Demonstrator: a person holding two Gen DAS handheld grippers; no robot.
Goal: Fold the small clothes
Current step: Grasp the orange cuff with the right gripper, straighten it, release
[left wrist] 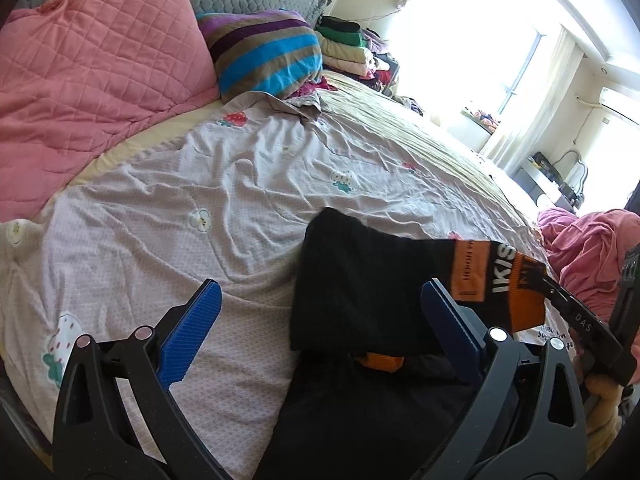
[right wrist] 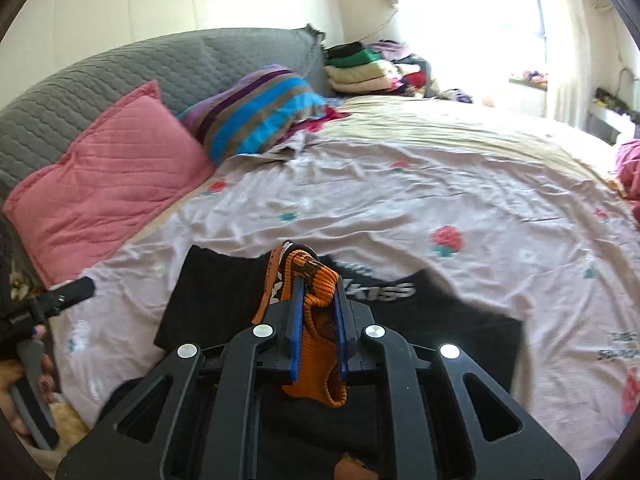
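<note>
— Where's the garment they're folding?

— The black garment (right wrist: 224, 292) with the orange ribbed band (right wrist: 316, 320) lies on the lilac flowered sheet (right wrist: 400, 192), on the near part of the bed. One end is lifted off the sheet.

— Who has hold of it?

— The right gripper (right wrist: 318, 292). Its blue pads are pressed together on the orange band, which bunches up between them and hangs out beneath. From the left wrist view you see the same band, white lettering on it, pulled up and out to the right.

— And the other one?

— The left gripper (left wrist: 324, 300) hovers above the black cloth with its jaws wide apart, nothing gripped. One blue finger (left wrist: 192, 332) stands over bare sheet, the other at the garment's edge.

— What's behind?

— A pink quilted pillow (left wrist: 100, 60) against the grey headboard (right wrist: 140, 68), a striped cushion (left wrist: 264, 52) beside it, a stack of folded clothes (right wrist: 360, 68) farther along, near the bright window (left wrist: 480, 20). Pink bedding (left wrist: 588, 256) is heaped at the right.
</note>
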